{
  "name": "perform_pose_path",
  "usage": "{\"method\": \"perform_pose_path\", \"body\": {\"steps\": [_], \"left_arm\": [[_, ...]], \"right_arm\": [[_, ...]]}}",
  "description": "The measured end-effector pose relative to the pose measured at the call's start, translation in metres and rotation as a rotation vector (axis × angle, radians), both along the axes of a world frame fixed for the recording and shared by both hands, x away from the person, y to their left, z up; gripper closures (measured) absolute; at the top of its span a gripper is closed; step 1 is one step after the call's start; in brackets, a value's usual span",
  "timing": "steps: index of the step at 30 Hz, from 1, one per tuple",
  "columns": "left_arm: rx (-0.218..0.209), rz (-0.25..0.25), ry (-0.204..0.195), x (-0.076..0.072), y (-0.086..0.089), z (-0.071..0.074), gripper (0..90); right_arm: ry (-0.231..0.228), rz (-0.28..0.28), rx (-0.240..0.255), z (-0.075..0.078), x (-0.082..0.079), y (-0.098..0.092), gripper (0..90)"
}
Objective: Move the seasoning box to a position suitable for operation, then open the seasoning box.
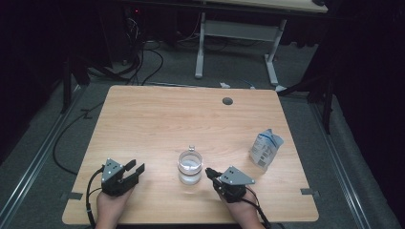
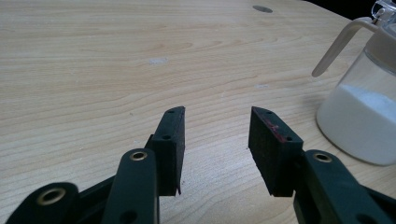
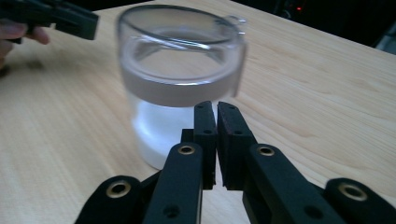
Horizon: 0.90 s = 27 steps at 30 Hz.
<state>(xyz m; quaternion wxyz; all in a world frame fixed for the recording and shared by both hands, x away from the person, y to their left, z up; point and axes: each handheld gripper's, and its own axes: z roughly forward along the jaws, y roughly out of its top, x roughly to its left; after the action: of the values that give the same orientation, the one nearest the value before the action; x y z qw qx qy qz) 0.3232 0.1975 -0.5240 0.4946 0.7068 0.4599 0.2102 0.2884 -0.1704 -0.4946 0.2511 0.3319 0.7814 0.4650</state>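
High view: a glass jar [image 1: 190, 167] with white powder in its lower part stands near the front middle of the wooden surface [image 1: 157, 114], between the 2 grippers. The left gripper [image 1: 134, 171] rests well to the jar's left with its jaws spread and nothing between them. The right gripper [image 1: 210, 172] sits just beside the jar's right side, jaws almost pressed together and holding nothing. A crumpled plastic pouch [image 1: 265, 149] stands farther right, apart from the jar and out of the way.

Left gripper view: the jar [image 2: 362, 112] stands off to the right, its pale lid strap arching outward.

Right gripper view: the jar [image 3: 180, 84] is directly ahead, lid open. To grip it well, I judge these jaws must widen first, then approach level around the body, below the rim
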Motion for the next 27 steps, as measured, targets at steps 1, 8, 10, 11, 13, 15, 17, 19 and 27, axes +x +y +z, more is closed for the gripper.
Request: {"method": "perform_pose_path", "body": {"steps": [1,8,10,11,13,15,17,19,27], "left_arm": [[0.001,0.000,-0.001,0.000,0.000,0.000,56.3],[-0.002,-0.002,-0.005,0.000,-0.002,0.001,56.2],[-0.003,-0.001,-0.006,0.001,-0.002,0.001,56.1],[-0.004,-0.001,-0.006,0.001,-0.002,0.001,56.1],[-0.002,-0.003,-0.007,0.001,-0.002,0.002,56.1],[-0.004,-0.004,-0.005,0.002,-0.002,0.002,56.1],[-0.005,-0.004,-0.006,0.003,-0.003,0.001,56.1],[-0.004,-0.005,-0.003,0.003,-0.004,0.001,56.1],[-0.001,-0.004,-0.007,0.003,-0.005,0.001,56.1]], "right_arm": [[-0.002,-0.016,0.005,0.000,0.002,-0.005,85.4],[0.008,-0.131,0.029,-0.001,0.008,-0.046,81.0],[0.004,-0.167,0.040,0.000,0.008,-0.060,80.0],[0.004,-0.184,0.048,0.001,0.007,-0.068,80.1],[-0.005,-0.217,0.049,0.003,0.006,-0.082,80.3],[-0.012,-0.251,0.056,0.004,0.005,-0.096,80.1],[-0.013,-0.284,0.059,0.004,0.003,-0.109,80.1],[-0.011,-0.309,0.062,0.004,0.001,-0.119,80.0],[-0.013,-0.357,0.058,0.000,-0.008,-0.143,79.1]]}}
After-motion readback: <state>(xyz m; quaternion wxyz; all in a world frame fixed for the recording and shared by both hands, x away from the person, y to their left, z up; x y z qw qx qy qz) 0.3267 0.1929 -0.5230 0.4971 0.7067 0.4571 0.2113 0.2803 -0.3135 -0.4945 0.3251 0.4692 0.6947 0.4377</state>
